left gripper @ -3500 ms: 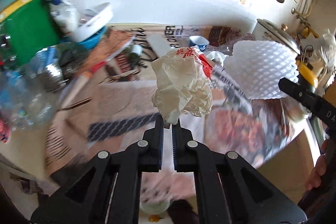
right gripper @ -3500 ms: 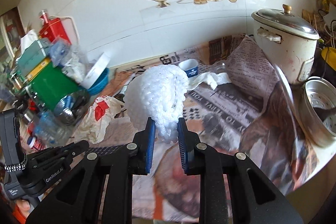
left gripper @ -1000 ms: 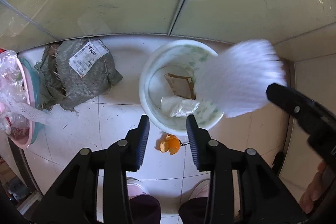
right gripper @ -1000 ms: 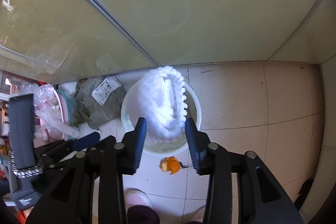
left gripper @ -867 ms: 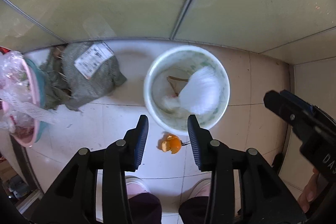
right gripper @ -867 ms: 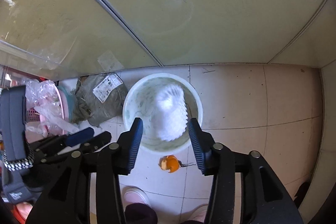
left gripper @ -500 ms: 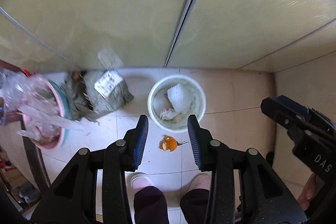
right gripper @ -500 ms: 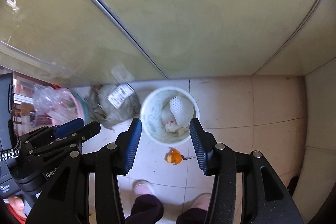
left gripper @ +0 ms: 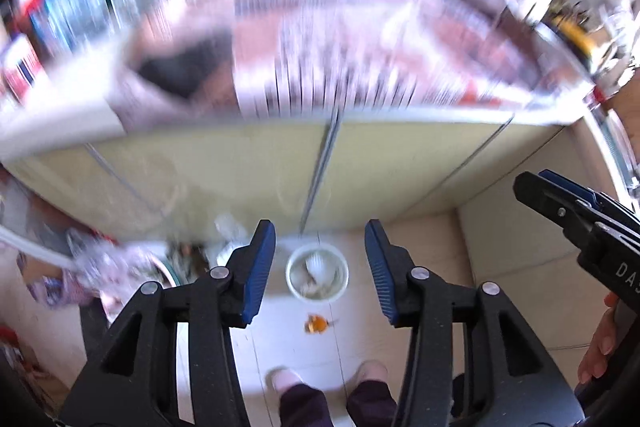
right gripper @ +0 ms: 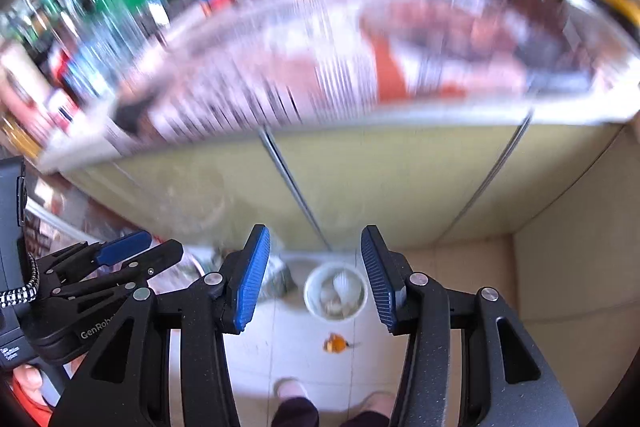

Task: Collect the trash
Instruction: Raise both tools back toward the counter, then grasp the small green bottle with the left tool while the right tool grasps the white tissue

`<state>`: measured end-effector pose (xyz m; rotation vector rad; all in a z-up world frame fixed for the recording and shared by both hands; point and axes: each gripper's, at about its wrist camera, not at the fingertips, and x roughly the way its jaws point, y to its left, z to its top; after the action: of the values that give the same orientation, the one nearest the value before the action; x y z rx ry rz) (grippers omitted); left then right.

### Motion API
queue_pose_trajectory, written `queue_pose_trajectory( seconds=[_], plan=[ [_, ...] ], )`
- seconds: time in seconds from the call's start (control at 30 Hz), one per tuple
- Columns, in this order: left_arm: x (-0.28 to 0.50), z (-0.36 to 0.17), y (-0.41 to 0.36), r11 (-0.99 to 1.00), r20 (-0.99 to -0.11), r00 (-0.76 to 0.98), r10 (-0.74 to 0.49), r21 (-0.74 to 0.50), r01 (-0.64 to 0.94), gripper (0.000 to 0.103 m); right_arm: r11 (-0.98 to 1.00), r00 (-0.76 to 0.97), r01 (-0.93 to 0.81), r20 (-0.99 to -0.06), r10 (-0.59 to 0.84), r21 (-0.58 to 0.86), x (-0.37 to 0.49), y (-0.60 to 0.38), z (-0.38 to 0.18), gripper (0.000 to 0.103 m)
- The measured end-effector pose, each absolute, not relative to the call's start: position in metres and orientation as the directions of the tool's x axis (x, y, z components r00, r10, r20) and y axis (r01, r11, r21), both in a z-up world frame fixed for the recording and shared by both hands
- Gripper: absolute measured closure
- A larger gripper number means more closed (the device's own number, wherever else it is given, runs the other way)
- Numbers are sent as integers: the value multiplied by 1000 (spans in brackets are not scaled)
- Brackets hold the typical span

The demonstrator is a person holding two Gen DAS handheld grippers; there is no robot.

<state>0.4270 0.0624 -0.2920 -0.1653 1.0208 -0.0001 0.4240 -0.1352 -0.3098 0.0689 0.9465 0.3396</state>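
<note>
- Trash first, in the left wrist view: the white foam net (left gripper: 318, 264) and the crumpled paper lie inside the white bin (left gripper: 317, 271) on the floor, straight down between your feet and the cupboard front.
- An orange peel (left gripper: 316, 323) lies on the floor tiles just beside the bin, on your side of it, and is not yet collected.
- Your left gripper (left gripper: 320, 267) has its fingers standing apart with nothing between them; they have just been opening further.
- The table (left gripper: 360, 59), spread with newspaper, fills the top of this view and is heavily blurred, so you cannot tell from here which pieces of trash remain on it.
- Right wrist view: the same bin (right gripper: 335, 291) shows between the blue pads, with the peel (right gripper: 336, 343) below it on the tiles.
- Your right gripper (right gripper: 316, 271) is also parted and empty, having just been opening.
- The table (right gripper: 320, 59) lies above and ahead of both grippers, and they point steeply downward, away from it.
- The next pick likely turns on tilting the fingers up toward the table; neither hand looks clearly nearer, and the blur hides any target's long axis.
</note>
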Motion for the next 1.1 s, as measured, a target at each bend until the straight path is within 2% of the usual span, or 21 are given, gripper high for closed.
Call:
queue_pose_trajectory(
  seconds=[0.1,0.2,0.3,0.47,0.6,0.87,1.1],
  plan=[
    [419,-238,69,988,-797,598,-87,-145,-49,51,950,609,-239,-731,307,200,407,-133,-259,59],
    [413,-190,77,990,-748,657,-95,-141,-17,51,959,677,-214,-680,282,185,391,-129,-214,59],
    [409,-161,86,990,-705,701,-105,-143,4,49,968,733,-186,-633,249,165,382,-120,-185,58],
    [407,-128,98,990,-663,740,-112,-142,23,48,979,798,-150,-567,202,138,373,-120,-149,49],
    [410,-111,103,991,-638,763,-104,-134,22,34,985,826,-120,-537,170,128,379,-125,-138,37],
    [472,-113,96,992,-648,758,-75,-125,-8,34,986,842,-93,-517,154,142,430,-155,-136,37],
    [579,-133,82,985,-692,721,2,-125,-123,34,980,817,-129,-544,193,153,534,-192,-151,37]
  ],
)
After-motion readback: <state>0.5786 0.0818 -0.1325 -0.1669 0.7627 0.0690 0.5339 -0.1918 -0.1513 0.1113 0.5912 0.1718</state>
